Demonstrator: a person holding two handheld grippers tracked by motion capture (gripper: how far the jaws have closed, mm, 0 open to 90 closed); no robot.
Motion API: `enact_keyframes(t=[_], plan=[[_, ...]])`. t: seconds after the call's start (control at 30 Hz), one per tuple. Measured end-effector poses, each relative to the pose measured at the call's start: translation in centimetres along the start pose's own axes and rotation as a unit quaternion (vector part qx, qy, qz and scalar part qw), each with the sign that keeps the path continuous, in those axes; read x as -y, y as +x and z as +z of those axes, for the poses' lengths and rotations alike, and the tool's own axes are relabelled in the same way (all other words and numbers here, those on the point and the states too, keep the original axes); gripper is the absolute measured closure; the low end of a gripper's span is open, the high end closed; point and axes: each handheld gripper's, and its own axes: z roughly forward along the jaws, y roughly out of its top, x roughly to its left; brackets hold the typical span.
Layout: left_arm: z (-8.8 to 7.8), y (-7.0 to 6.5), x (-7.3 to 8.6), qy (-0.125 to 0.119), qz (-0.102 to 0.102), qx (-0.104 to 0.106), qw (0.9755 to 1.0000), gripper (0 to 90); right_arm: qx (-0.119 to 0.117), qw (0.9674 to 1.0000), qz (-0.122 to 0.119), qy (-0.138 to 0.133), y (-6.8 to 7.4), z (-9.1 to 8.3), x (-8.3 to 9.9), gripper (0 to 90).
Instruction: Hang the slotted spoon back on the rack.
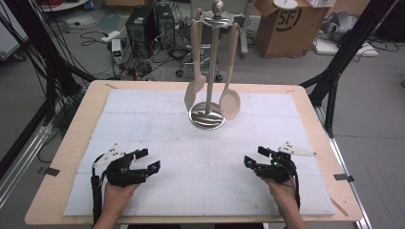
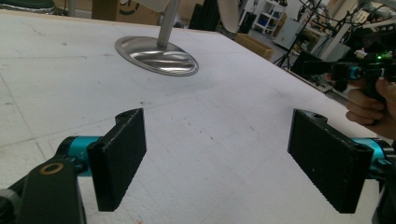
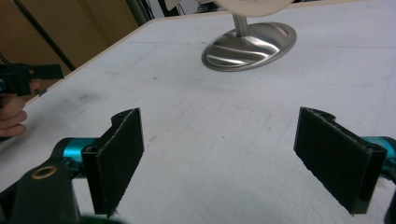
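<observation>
While both the left gripper [image 1: 145, 161] and right gripper [image 1: 254, 157] rest wide open and empty, the spoon [image 1: 195, 88] and slotted spatula [image 1: 230, 101] hang untouched on the utensil stand [image 1: 207, 116]; work apparently not begun.

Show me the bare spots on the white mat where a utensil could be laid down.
The widest free patch lies between the left hand-held gripper and the right hand-held gripper, in front of the stand's base. The mat is also bare left and right of the stand. It is crowded only under the hanging spoon and slotted spoon.

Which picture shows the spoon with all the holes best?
The high view: the slotted spoon hangs whole from the metal stand. The left gripper view catches just a pale blurred piece of a utensil at the top edge; so does the right gripper view.
</observation>
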Motion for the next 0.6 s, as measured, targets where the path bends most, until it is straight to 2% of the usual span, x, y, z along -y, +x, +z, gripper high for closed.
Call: enact_keyframes(t=[0.03,0.13,0.37,0.43,0.6], plan=[[0.0,0.0,0.0,-0.002,-0.002,0.002,1.0,20.0,0.001,1.0,0.001,0.003,-0.1,-0.3,0.2,14.9],[0.0,-0.3,0.0,-0.005,-0.003,0.0,1.0,20.0,0.008,0.9998,-0.018,0.0,-0.2,-1.0,0.5,14.3],[-0.1,-0.2,0.0,-0.004,-0.002,-0.003,1.0,20.0,0.004,0.9998,-0.004,-0.021,-0.4,-1.9,0.8,13.7],[-0.1,-0.2,0.1,-0.005,-0.003,-0.002,1.0,20.0,0.009,0.9998,-0.01,-0.016,-0.4,-1.8,0.9,13.7],[-0.3,-0.1,0.2,-0.004,-0.004,-0.008,1.0,19.9,0.003,0.9999,-0.01,-0.002,-0.2,-1.2,1.2,13.7]])
